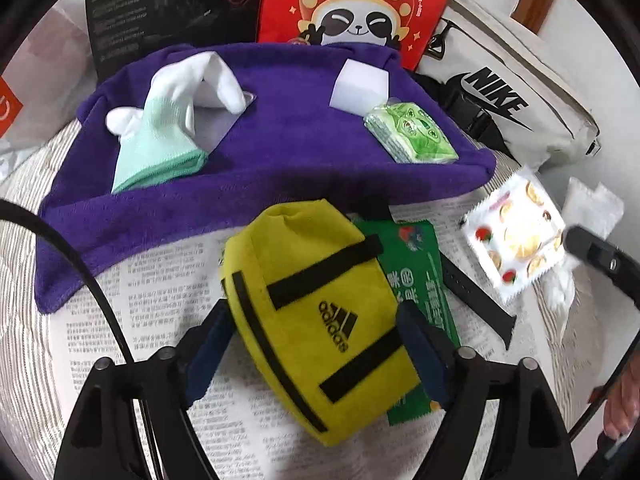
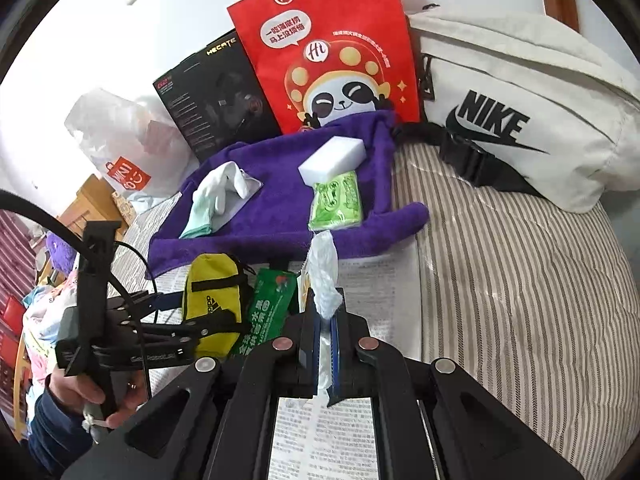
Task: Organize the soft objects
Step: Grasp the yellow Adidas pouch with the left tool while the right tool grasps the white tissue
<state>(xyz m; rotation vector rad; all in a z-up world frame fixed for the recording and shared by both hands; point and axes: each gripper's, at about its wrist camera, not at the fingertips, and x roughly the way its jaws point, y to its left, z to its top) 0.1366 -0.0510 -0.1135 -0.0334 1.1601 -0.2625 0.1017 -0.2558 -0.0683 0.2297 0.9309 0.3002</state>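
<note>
A yellow Adidas pouch (image 1: 320, 312) lies on newspaper, and my left gripper (image 1: 316, 344) stands open around it, one pad on each side. Whether the pads touch it I cannot tell. The pouch also shows in the right wrist view (image 2: 212, 304). My right gripper (image 2: 326, 312) is shut on a white tissue packet (image 2: 324, 272), seen in the left wrist view as a fruit-printed packet (image 1: 516, 232). A purple towel (image 1: 280, 168) behind carries a white-and-mint glove (image 1: 160, 128), a white sponge (image 1: 360, 88) and a green tissue pack (image 1: 412, 132).
A green sachet (image 1: 416, 264) and a black strap (image 1: 480, 300) lie beside the pouch. A red panda bag (image 2: 332, 60), a black box (image 2: 216, 92) and a white Nike bag (image 2: 520, 120) stand behind on the striped bedding (image 2: 500, 280).
</note>
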